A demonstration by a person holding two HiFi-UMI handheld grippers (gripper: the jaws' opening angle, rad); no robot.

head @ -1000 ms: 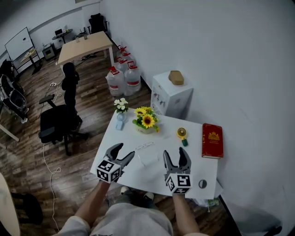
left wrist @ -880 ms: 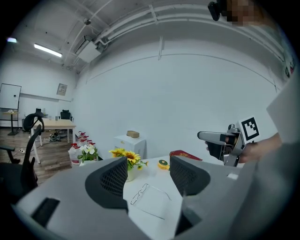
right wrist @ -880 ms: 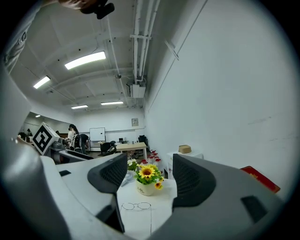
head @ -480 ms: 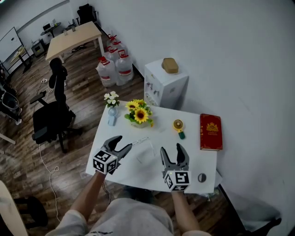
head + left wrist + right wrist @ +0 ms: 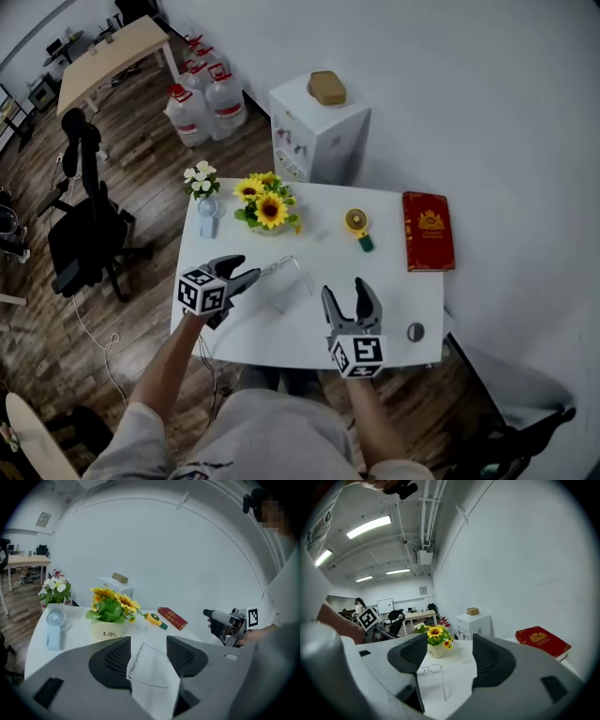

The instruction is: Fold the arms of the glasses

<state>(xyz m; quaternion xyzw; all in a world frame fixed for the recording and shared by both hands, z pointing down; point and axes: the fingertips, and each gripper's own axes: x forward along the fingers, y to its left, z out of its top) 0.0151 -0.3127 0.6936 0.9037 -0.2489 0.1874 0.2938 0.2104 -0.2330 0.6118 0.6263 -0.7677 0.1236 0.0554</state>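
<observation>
Closing left gripper [image 5: 248,270] jaws, not yet pinching, toward wire glasses [image 5: 281,265] just ahead; unfolded arms running toward gaping, empty right gripper [image 5: 345,289], farther off.

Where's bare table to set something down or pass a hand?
Bare: the stretch between the tape measure, red book and right gripper; also the front edge between the two grippers. Crowded: back-left, sunflowers beside the handheld fan; the glasses sit between the closing jaws of the left gripper, not gripped.
</observation>
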